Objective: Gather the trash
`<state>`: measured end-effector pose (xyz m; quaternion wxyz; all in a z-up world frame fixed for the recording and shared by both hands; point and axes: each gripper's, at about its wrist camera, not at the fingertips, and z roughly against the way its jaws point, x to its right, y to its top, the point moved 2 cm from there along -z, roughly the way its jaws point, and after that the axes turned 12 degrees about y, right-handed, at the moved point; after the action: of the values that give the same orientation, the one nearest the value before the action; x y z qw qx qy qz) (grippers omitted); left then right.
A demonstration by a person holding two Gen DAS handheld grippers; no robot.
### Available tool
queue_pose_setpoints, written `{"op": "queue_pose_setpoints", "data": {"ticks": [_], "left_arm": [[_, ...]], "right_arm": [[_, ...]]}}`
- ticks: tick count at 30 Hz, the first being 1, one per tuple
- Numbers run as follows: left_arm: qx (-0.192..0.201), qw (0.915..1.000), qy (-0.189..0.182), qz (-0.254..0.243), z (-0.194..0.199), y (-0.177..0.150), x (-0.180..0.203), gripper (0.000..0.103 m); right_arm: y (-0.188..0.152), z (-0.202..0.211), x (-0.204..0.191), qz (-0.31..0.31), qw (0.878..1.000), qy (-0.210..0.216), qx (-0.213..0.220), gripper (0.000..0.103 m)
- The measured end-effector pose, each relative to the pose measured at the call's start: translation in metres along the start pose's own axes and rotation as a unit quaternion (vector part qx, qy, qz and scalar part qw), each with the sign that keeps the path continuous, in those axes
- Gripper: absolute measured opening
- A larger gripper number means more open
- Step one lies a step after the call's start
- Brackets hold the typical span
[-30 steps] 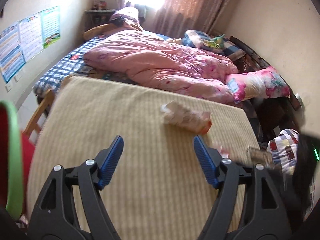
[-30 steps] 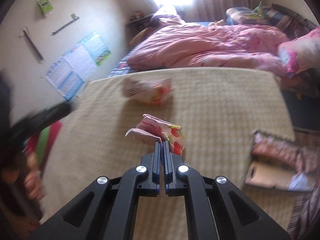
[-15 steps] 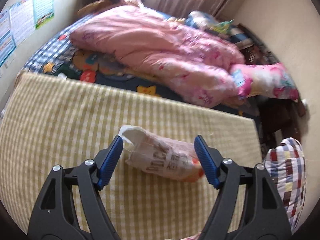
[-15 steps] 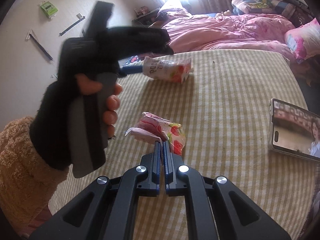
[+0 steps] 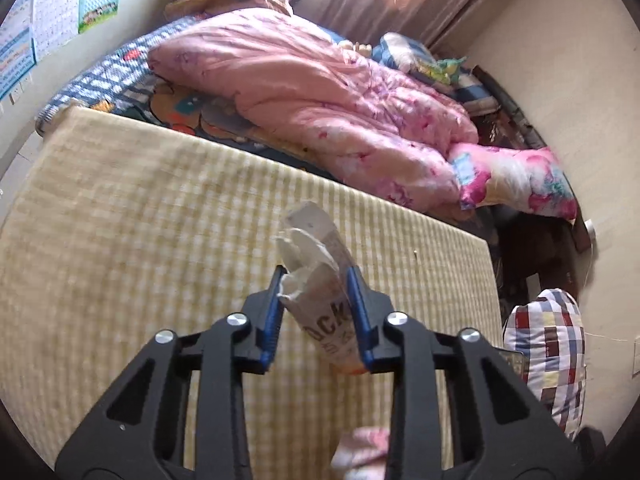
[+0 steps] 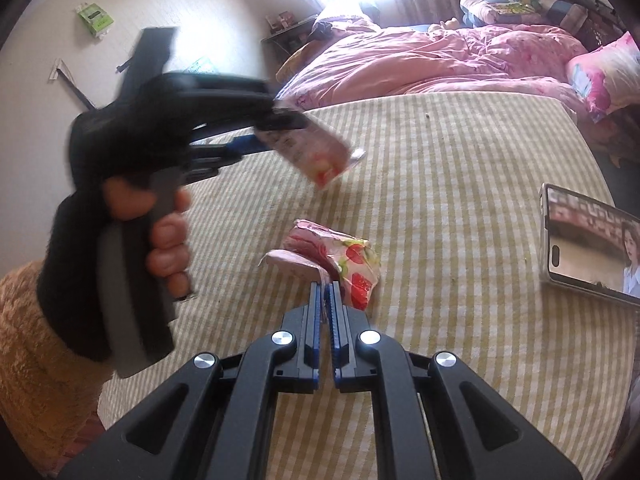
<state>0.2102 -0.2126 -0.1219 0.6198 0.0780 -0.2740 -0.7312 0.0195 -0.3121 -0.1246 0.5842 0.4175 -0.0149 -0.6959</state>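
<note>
A white snack bag (image 5: 324,312) with dark lettering stands on end between the blue pads of my left gripper (image 5: 316,271), whose jaws are closing and press on its sides. In the right wrist view this bag (image 6: 316,148) hangs tilted above the yellow-checked table (image 6: 460,200), held by the left gripper (image 6: 276,132). My right gripper (image 6: 325,290) is shut on the edge of a pink strawberry-print wrapper (image 6: 340,252). That wrapper is a pink blur (image 5: 360,448) at the bottom of the left wrist view.
A phone (image 6: 588,240) with a lit screen lies on the table's right side. Beyond the far edge is a bed with a pink quilt (image 5: 320,92). A patchwork cushion (image 5: 552,360) sits off the table's right edge. A person's hand (image 6: 168,240) grips the left tool.
The left gripper came down around the white snack bag, its jaws closed onto it, and the bag now stands tilted off the cloth. The right gripper still pinches the pink wrapper.
</note>
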Motion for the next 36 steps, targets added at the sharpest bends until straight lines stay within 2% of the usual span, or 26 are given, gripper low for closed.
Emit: {"op": "queue_pose_setpoints", "data": {"ticks": [5, 11, 18, 22, 31, 32, 33, 35, 36], "left_arm": [[0.048, 0.9983, 0.005, 0.033, 0.045, -0.008, -0.035, 0.026], [0.083, 0.9944, 0.042, 0.049, 0.093, -0.041, -0.083, 0.026], [0.091, 0.9913, 0.080, 0.050, 0.127, -0.090, -0.118, 0.026], [0.080, 0.9914, 0.083, 0.062, 0.135, -0.111, -0.133, 0.026], [0.075, 0.9916, 0.083, 0.065, 0.144, -0.122, -0.147, 0.028], [0.072, 0.9920, 0.081, 0.065, 0.143, -0.124, -0.147, 0.029], [0.069, 0.9924, 0.079, 0.064, 0.143, -0.125, -0.147, 0.030], [0.061, 0.9935, 0.077, 0.058, 0.140, -0.128, -0.147, 0.032], [0.058, 0.9936, 0.078, 0.058, 0.138, -0.130, -0.148, 0.034]], "right_arm": [[0.002, 0.003, -0.010, 0.005, 1.000, 0.004, 0.008, 0.006], [0.002, 0.001, -0.024, 0.006, 1.000, 0.013, 0.013, 0.005], [0.000, -0.006, -0.047, 0.022, 0.999, 0.023, 0.010, 0.005], [-0.001, -0.011, -0.062, 0.032, 0.999, 0.034, 0.006, 0.005], [-0.009, -0.026, -0.091, 0.053, 0.997, 0.053, -0.016, 0.006], [-0.011, -0.028, -0.091, 0.051, 0.997, 0.056, -0.021, 0.011], [-0.013, -0.029, -0.090, 0.050, 0.997, 0.056, -0.024, 0.026], [-0.017, -0.027, -0.087, 0.046, 0.997, 0.058, -0.022, 0.043], [-0.018, -0.026, -0.085, 0.043, 0.997, 0.057, -0.021, 0.045]]}}
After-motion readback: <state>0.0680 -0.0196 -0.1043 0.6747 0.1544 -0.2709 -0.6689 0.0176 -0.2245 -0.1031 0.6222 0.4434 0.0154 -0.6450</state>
